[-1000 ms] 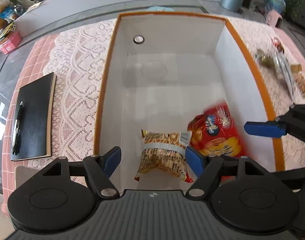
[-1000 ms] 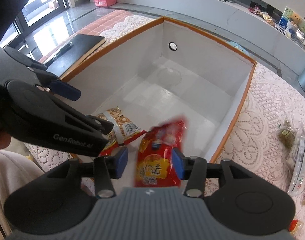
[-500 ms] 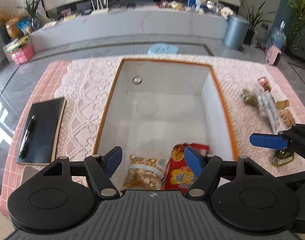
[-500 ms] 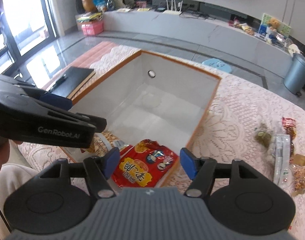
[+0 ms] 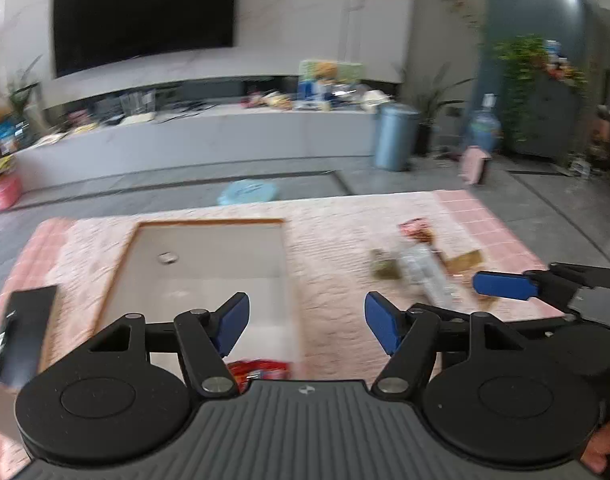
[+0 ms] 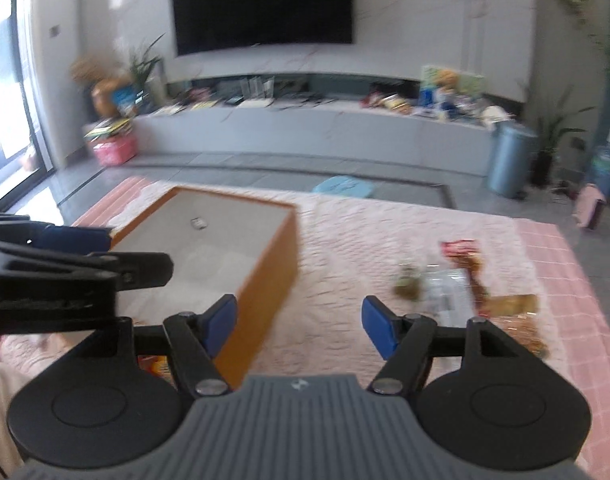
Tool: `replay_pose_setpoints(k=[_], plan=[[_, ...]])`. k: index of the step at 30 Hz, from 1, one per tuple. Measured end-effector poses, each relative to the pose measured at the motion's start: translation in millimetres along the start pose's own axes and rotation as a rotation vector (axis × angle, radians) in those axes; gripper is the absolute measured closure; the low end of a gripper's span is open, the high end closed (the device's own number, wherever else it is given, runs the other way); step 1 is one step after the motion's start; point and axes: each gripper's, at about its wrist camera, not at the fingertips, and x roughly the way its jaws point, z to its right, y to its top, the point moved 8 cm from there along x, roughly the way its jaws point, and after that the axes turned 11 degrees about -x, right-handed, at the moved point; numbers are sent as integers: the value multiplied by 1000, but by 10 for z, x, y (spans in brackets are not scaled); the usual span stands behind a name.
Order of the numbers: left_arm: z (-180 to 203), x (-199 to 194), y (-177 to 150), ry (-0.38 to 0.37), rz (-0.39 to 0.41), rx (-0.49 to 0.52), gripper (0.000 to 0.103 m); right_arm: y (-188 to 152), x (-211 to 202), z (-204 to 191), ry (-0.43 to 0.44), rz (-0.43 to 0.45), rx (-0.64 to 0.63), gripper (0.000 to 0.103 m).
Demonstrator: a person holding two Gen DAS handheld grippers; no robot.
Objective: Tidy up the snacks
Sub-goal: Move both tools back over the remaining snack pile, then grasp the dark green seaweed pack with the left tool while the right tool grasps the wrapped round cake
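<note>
Both grippers have risen clear of the white storage box [image 5: 209, 276], left gripper [image 5: 307, 322] and right gripper [image 6: 299, 326] spread and empty, the red snack packet [image 5: 261, 370] left at its near end while loose snacks [image 6: 457, 284] wait toward the table's right edge.

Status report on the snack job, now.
Left gripper and right gripper open, empty. Red packet in box. Loose snacks ahead, unobstructed.

Both tongs rose and tilted up from the box [image 5: 209, 276], which slid to the lower left of each frame. The left tongs [image 5: 307, 322] kept only a red packet [image 5: 259, 369] at the bottom edge; the right tongs [image 6: 299, 326] faced the loose snacks [image 6: 457, 292] at right.
</note>
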Motion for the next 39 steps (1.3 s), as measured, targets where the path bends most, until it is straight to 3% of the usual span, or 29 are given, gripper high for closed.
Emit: replay_pose_setpoints(k=[10,17,25,39], plan=[[719,260,-212,-124,8,-18,25,-448,-251,929,-193,-32,126,35],[1145,650,-491,-173,-93,21,25,-807,-320,1481,-292,-108,186,35],[1435,1093,-762,-190,-198,65,25,-1260,-19,1942,-260,-265,308,35],[1519,1602,-987,-158,-311,145,26,-1626,564,2098,-78,-425,450,36]])
